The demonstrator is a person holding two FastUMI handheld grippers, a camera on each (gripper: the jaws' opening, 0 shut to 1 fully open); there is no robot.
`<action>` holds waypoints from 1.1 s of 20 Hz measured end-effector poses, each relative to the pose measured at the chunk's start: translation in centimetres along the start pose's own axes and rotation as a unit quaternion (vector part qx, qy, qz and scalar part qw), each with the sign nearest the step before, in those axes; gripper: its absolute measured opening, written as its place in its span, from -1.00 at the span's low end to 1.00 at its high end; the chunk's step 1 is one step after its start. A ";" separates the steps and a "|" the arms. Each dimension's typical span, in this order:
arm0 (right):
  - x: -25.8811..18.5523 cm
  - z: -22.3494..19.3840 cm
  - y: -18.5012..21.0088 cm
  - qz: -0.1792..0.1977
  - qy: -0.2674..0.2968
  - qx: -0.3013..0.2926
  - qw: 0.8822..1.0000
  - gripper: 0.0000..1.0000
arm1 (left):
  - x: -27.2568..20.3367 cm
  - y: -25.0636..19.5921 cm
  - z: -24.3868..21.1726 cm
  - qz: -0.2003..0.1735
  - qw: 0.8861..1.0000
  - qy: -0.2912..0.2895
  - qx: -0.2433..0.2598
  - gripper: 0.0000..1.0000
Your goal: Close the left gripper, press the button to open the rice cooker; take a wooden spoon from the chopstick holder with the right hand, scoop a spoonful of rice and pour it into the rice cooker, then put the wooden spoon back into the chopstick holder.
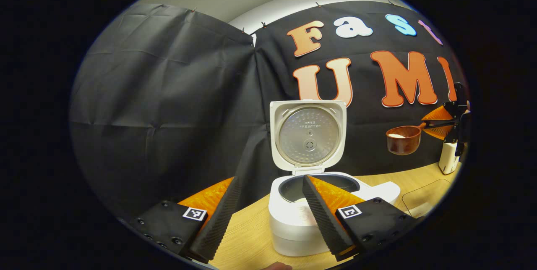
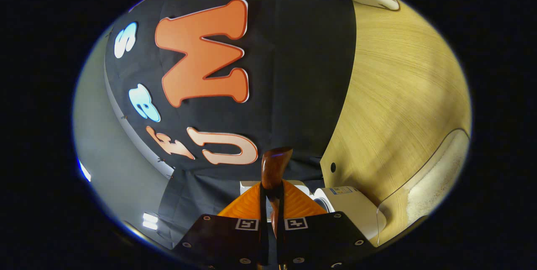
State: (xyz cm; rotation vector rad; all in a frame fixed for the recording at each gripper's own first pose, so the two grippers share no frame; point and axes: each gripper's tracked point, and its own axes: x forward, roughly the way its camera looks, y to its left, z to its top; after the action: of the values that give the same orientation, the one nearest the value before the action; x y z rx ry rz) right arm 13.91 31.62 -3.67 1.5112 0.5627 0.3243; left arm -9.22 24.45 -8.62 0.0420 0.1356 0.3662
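**Spoon loaded and held up at the right, cooker lid standing open**

Nearest my left camera, the left gripper (image 1: 266, 215) has its two fingers spread wide apart with nothing between them; their lower ends are cut off at the bottom of the view. Just beyond them I see the rice cooker (image 1: 293, 224) on the wooden table (image 1: 247, 236), its lid (image 1: 308, 135) standing upright and open. The near finger covers part of the inner pot, so I can make out only a pale patch inside and cannot tell how much rice is there.

Far to the right in the left gripper view, the right gripper (image 1: 430, 125) pinches the handle of the wooden spoon (image 1: 403, 139), held level above the table, with something white in its bowl. A white holder (image 1: 448, 157) stands below it, partly cut off at the edge.

In the right gripper view, the fingers (image 2: 251, 205) are pressed together on the spoon handle, and the spoon's bowl is seen edge-on, its contents hidden from me. This view is turned sideways: the table runs up the right side, and a clear container of rice (image 2: 428, 182) lies at the lower right, its rim blurred. The cooker peeks out behind the fingers, mostly covered.
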 end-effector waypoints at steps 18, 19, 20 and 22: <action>13.2 -10.1 5.7 0.024 0.012 -0.295 0.955 -0.84 | -0.2 5.8 -2.4 0.050 0.998 0.021 -0.010 0.94; 13.2 -10.5 5.6 0.023 0.011 -0.320 0.947 -0.84 | 0.0 5.9 -2.6 0.051 0.998 0.023 -0.009 0.94; 13.4 -10.9 5.5 0.025 0.011 -0.344 0.939 -0.84 | 0.2 5.9 -2.7 0.051 0.998 0.025 -0.008 0.94; 13.5 -12.1 5.8 0.034 0.010 -0.385 0.922 -0.84 | 0.4 5.8 -2.8 0.050 0.998 0.027 -0.009 0.94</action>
State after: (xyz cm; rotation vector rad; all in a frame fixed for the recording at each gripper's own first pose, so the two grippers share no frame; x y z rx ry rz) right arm 19.47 49.33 0.47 0.7637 0.3321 0.5408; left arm -11.31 30.04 -11.11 0.0213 0.1841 0.4687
